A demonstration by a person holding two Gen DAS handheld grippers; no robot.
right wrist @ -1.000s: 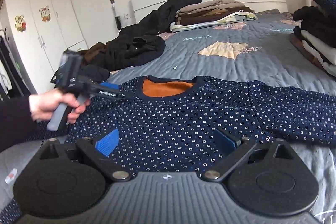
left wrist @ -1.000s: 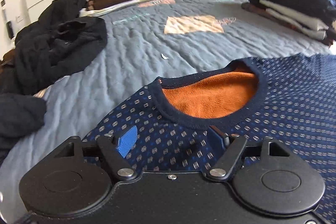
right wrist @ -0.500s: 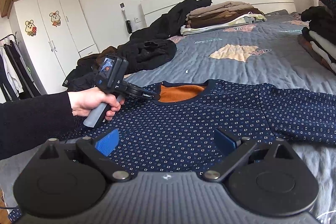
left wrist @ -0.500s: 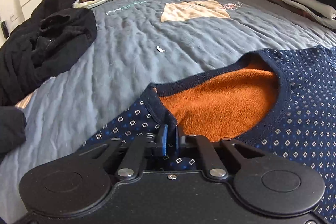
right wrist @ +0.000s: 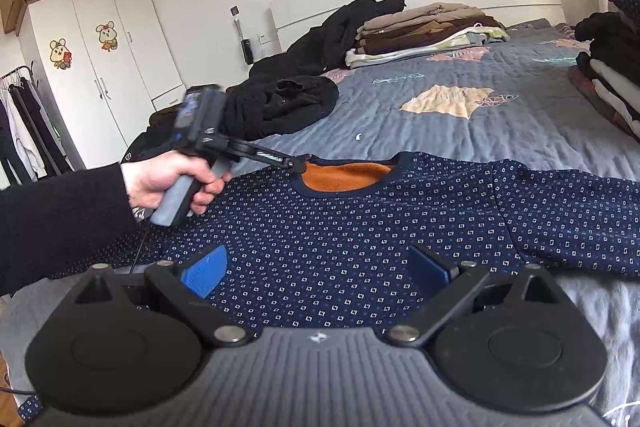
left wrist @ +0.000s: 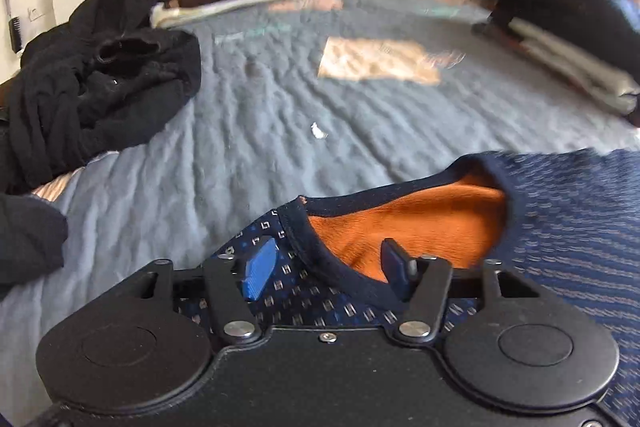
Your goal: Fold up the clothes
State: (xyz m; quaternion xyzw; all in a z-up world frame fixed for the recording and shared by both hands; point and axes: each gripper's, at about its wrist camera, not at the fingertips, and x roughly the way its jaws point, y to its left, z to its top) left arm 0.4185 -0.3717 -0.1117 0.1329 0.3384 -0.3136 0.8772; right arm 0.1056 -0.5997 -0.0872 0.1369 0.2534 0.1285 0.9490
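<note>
A navy sweater (right wrist: pixel 360 227) with small square dots and an orange fleece lining lies flat, front up, on a bed (right wrist: pixel 460 131) covered by a blue-grey quilt. The left claw (left wrist: pixel 326 267) hovers at the near-left edge of the sweater's collar (left wrist: pixel 332 267); its blue pads (left wrist: pixel 260 267) stand about half apart and are opening, with the collar's dark rim lying between them but not pinched. From the right wrist view, a hand (right wrist: pixel 168 183) in a black sleeve grips this claw's handle, and its tips reach the left end of the neckline. The right claw (right wrist: pixel 316 273) sits low over the sweater's body, near its hem, with its pads spread wide and nothing between them; patterned fabric fills the gap below. One sleeve (right wrist: pixel 568 223) stretches out to the right of this claw. Beyond the collar, well past both claws, a loose heap of black clothes (left wrist: pixel 100 95) lies to the left, a folded stack (right wrist: pixel 428 31) in brown and beige sits by the headboard, and another folded pile (left wrist: pixel 568 39) rests at the far right. A white wardrobe (right wrist: pixel 100 67) stands at the left wall.
</note>
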